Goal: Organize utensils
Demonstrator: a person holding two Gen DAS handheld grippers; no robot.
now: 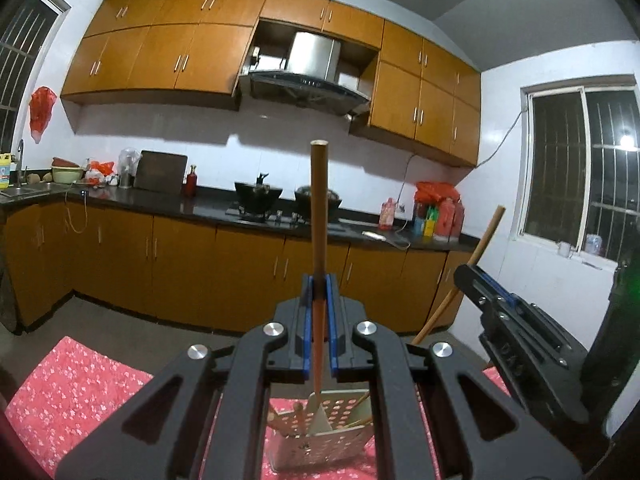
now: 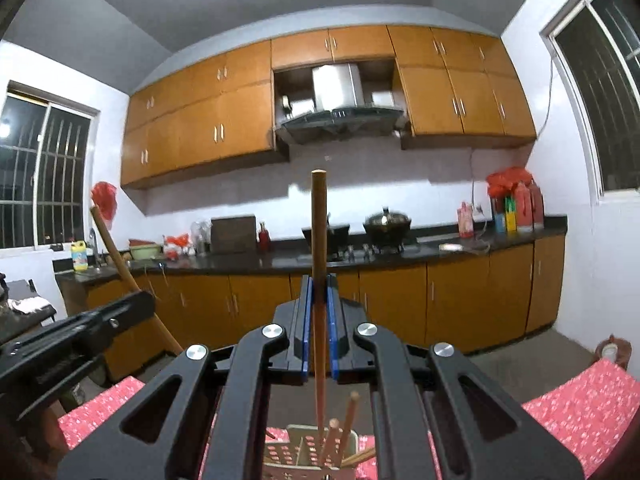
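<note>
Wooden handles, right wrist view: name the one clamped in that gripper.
The tall upright wooden handle between the right gripper pads; the shorter handles stand loose in the perforated holder.

Pretty clearly a home kitchen. Orange-brown wood cabinets (image 1: 168, 56) run along the wall above and below a dark countertop (image 1: 208, 204), with a range hood (image 1: 308, 88) over a gas stove (image 1: 268, 216) holding two black woks (image 1: 258, 192). There's a sink (image 1: 24, 190) in the corner, white tiled walls, barred windows (image 1: 580, 168), and sauce bottles (image 1: 436, 216) on the counter.
</note>
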